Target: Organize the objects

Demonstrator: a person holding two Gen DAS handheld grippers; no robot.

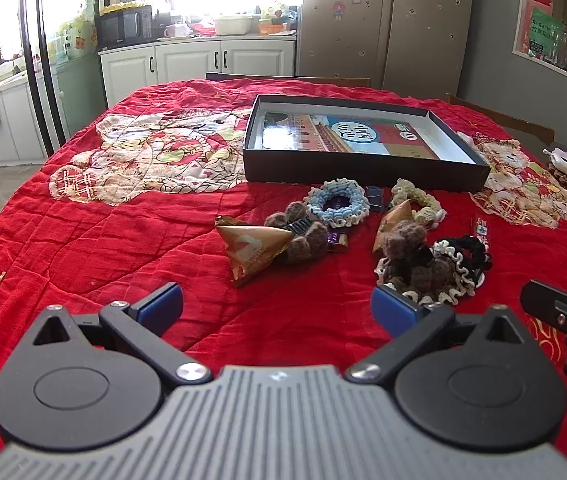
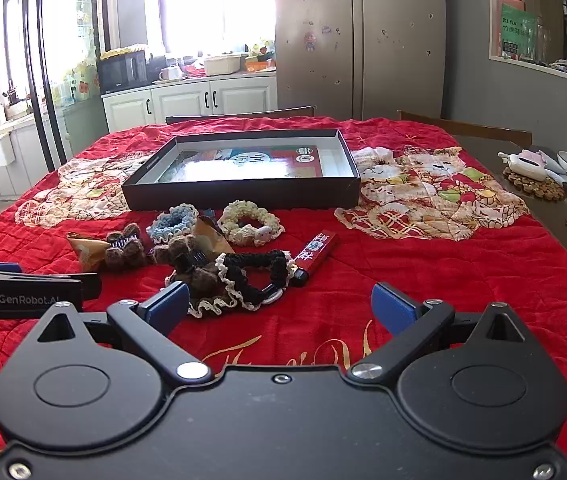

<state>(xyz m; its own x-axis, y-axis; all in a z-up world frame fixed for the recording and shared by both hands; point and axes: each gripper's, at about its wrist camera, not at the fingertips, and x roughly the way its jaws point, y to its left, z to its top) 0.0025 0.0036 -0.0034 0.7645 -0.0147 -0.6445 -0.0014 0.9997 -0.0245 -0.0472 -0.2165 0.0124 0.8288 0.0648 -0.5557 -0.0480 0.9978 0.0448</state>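
2 grippers are hovering over the red quilted surface (image 2: 403,264), both with blue pads spread wide and pinching nothing: the left gripper (image 1: 277,306) and the right gripper (image 2: 279,306). Ahead of them, small things are lying in a loose cluster: a blue scrunchie (image 1: 337,202), a cream scrunchie (image 2: 249,222), a black scrunchie (image 2: 257,274), brown fuzzy clips (image 1: 303,236), gold wrappers (image 1: 249,250) and a red tube (image 2: 317,250). Just behind the cluster, a shallow black box (image 1: 363,170) is sitting open.
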